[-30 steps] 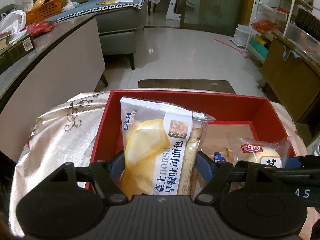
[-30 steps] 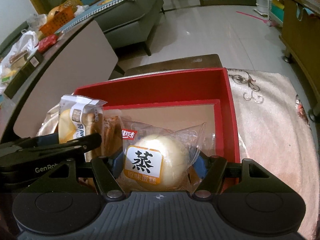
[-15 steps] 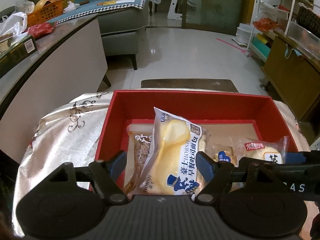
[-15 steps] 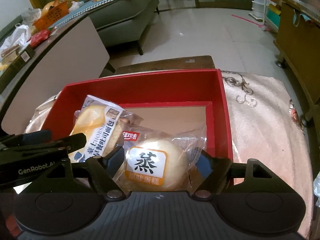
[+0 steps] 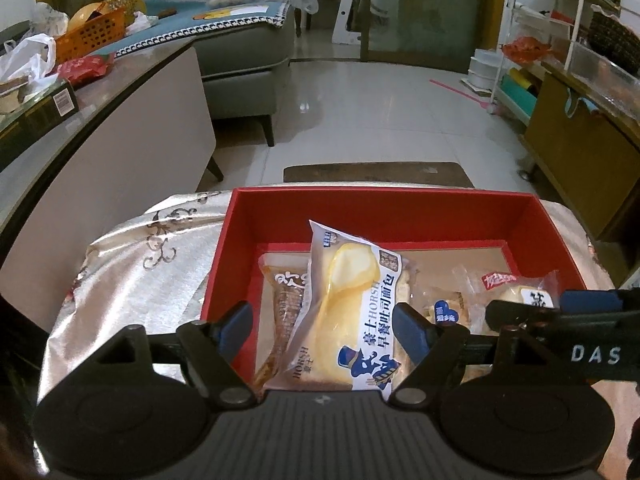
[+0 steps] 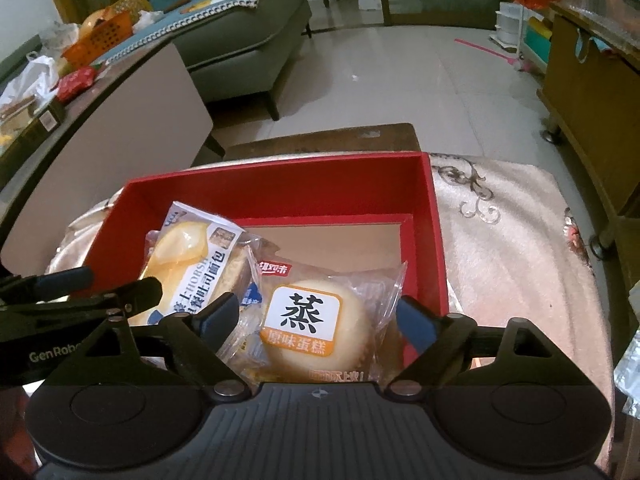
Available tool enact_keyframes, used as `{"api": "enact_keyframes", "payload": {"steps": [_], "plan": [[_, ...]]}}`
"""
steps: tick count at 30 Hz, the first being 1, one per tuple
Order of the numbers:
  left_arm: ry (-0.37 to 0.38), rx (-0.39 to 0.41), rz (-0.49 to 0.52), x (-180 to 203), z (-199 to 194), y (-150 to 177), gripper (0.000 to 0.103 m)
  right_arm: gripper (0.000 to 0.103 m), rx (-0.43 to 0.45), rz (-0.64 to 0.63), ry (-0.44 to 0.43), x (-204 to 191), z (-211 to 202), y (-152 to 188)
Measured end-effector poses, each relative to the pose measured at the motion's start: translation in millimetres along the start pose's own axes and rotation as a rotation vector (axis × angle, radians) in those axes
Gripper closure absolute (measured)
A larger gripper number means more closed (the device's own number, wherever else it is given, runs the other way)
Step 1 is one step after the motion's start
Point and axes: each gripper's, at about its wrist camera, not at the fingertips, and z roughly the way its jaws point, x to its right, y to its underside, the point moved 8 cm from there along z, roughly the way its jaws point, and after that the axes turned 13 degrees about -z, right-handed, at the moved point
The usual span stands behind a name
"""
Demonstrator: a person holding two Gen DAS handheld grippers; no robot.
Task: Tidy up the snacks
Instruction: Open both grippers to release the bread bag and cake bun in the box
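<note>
- The left tool [image 5: 322, 326] stands released: its blue pads sit wide apart on either side of the toast bread packet [image 5: 348, 312] without pressing it. The packet lies slanted inside the red box [image 5: 384, 210], straight ahead of this tool and between its fingers, propped on the snacks beneath it.
- The right tool [image 6: 316, 314] is likewise released, its pads clear of the wrapper edges. The steamed cake packet [image 6: 320, 320] rests in the near right part of the box, directly between this tool's fingers.
- Just to the left of the left tool's centre, a brown pastry packet [image 5: 286, 300] lies partly under the bread. Between the two tools sits a small clear packet with a blue heart label [image 5: 446, 312].
- Both main packets look light and soft: air-puffed film around bread and sponge cake. A hard squeeze would likely crush the contents, so a gentle closure seems right.
- The glossy film probably slips. The safer hold is judged to be across the packet's middle, where the food fills the wrapper, or on the crimped seam at an end, which is stiffer and flat.
- The bread packet is tilted and could slide if nudged; the cake lies flat and seems settled.
- The box stands on a counter covered by a pale embroidered cloth [image 6: 512, 240], which extends right of the right tool.
</note>
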Motion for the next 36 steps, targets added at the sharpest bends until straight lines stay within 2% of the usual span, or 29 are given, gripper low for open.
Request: {"api": "enact_keyframes", "payload": {"steps": [10,17,36], "plan": [[-0.007,0.010,0.004,-2,-6,-1,0.032,0.005,0.023,0.010,0.005,-3,-10,-5],[-0.014,0.025,0.018,-2,-12,0,0.028,0.001,0.037,0.017,0.017,-5,-17,-7],[-0.024,0.059,0.015,-13,-46,11,0.027,0.000,0.076,0.008,0.016,-16,-55,6]]}}
